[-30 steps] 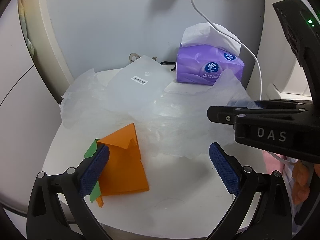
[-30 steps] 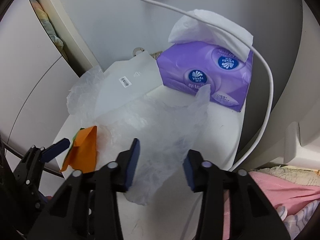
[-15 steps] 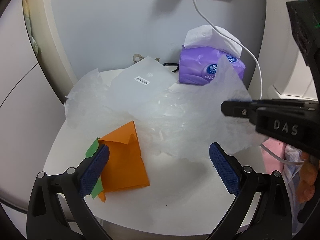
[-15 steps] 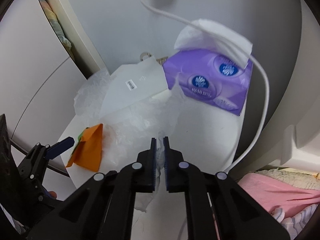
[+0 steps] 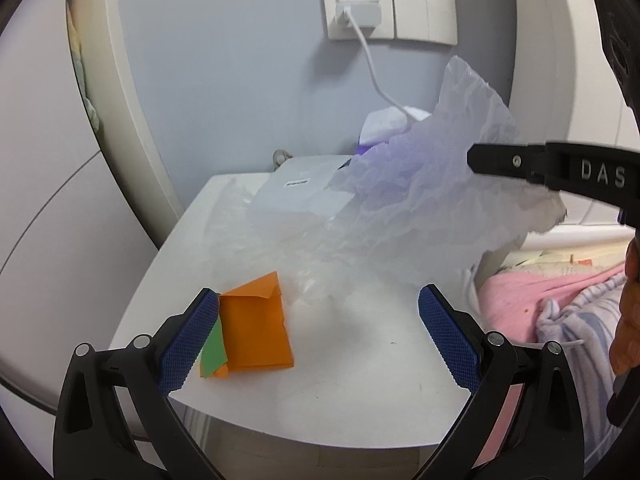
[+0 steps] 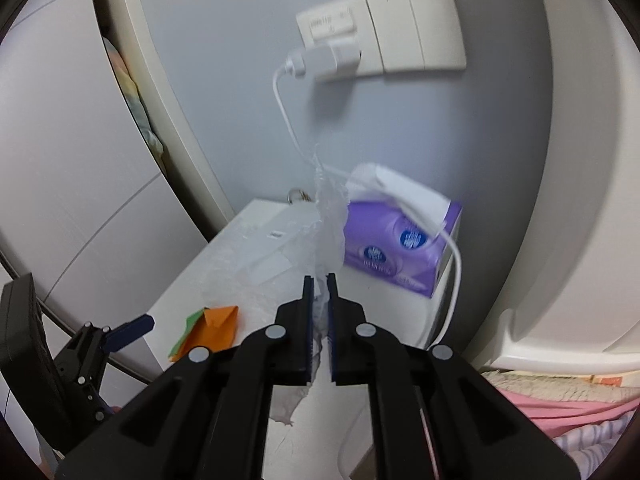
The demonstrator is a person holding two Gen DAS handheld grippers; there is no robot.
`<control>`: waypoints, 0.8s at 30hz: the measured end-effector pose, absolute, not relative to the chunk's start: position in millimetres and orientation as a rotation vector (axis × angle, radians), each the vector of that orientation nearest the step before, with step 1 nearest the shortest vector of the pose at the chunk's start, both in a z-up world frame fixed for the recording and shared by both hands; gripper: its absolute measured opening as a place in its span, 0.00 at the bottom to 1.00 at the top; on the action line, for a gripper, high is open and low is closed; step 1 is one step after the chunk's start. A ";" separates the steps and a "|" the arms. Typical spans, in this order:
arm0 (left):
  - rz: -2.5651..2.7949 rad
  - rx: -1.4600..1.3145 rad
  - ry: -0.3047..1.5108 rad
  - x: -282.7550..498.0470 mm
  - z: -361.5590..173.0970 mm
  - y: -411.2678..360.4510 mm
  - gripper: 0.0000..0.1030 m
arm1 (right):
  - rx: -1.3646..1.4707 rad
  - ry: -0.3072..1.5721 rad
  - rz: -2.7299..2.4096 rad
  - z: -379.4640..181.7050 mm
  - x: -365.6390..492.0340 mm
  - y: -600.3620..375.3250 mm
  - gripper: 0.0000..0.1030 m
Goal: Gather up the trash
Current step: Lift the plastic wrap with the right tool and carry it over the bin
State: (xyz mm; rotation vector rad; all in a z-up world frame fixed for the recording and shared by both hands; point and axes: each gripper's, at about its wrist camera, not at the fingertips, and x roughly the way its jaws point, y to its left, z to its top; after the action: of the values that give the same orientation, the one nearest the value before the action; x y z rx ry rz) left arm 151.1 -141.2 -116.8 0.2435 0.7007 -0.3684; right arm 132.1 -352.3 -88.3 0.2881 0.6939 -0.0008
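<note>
My right gripper (image 6: pixel 319 284) is shut on a crumpled clear plastic bag (image 5: pixel 420 208) and holds its edge up above the white bedside table (image 5: pixel 360 368); the bag's lower part still drapes on the table. The bag also shows in the right wrist view (image 6: pixel 326 216). My left gripper (image 5: pixel 320 340) is open and empty, low over the table's front. An orange folded paper (image 5: pixel 256 328) with a green scrap (image 5: pixel 214 346) lies just inside its left finger. A flat white packet (image 5: pixel 296 188) with a barcode lies at the back.
A purple tissue box (image 6: pixel 396 244) stands at the table's back right. A white charger cable (image 6: pixel 288 120) hangs from the wall socket (image 6: pixel 332 36) across it. A pink blanket (image 5: pixel 532 304) lies on the bed to the right. A curved white frame (image 5: pixel 92 80) is at left.
My right gripper shut on the plastic bag and lifted it well above the table. Both cameras rose and pulled back. The orange paper has not moved.
</note>
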 end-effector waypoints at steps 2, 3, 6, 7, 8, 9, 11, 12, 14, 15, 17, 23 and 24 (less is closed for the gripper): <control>-0.367 0.245 0.690 144.5 -109.6 -142.0 0.94 | 0.285 0.678 0.000 -79.3 126.9 -352.8 0.07; -0.366 0.245 0.686 142.1 -107.3 -142.9 0.94 | 0.283 0.670 0.001 -75.0 124.3 -353.0 0.07; -0.361 0.241 0.664 131.6 -94.3 -143.1 0.94 | 0.280 0.645 0.006 -60.6 115.8 -355.6 0.07; -0.359 0.238 0.658 129.9 -89.8 -142.6 0.94 | 0.277 0.632 0.008 -53.7 111.2 -355.0 0.07; -0.357 0.232 0.648 125.0 -83.4 -141.3 0.94 | 0.275 0.625 0.009 -50.4 109.5 -353.0 0.07; -0.357 0.229 0.643 124.6 -79.7 -140.3 0.94 | 0.272 0.617 0.012 -46.2 106.7 -351.3 0.07; -0.350 0.225 0.631 120.3 -71.9 -138.0 0.94 | 0.266 0.595 0.019 -33.8 98.9 -349.4 0.07; -0.347 0.222 0.626 117.1 -68.0 -136.7 0.94 | 0.261 0.583 0.020 -27.5 94.0 -347.8 0.07; -0.339 0.216 0.615 110.4 -60.5 -132.1 0.94 | 0.250 0.558 0.020 -15.8 84.8 -345.3 0.07; -0.336 0.213 0.612 107.6 -58.5 -130.9 0.94 | 0.247 0.551 0.020 -12.6 82.3 -344.2 0.07; -0.331 0.209 0.603 100.2 -53.0 -127.1 0.94 | 0.238 0.533 0.022 -4.1 75.0 -341.5 0.07; -0.315 0.206 0.579 76.5 -42.2 -114.6 0.94 | 0.218 0.500 0.033 14.6 59.4 -331.6 0.07; -0.310 0.205 0.576 72.4 -40.1 -112.7 0.94 | 0.214 0.496 0.037 17.5 57.1 -329.3 0.07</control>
State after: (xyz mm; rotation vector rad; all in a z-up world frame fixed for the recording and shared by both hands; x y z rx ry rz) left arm 72.4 -112.7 -40.1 0.2046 0.5755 -0.3103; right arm 57.1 -329.3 17.5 0.2137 0.4964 0.0371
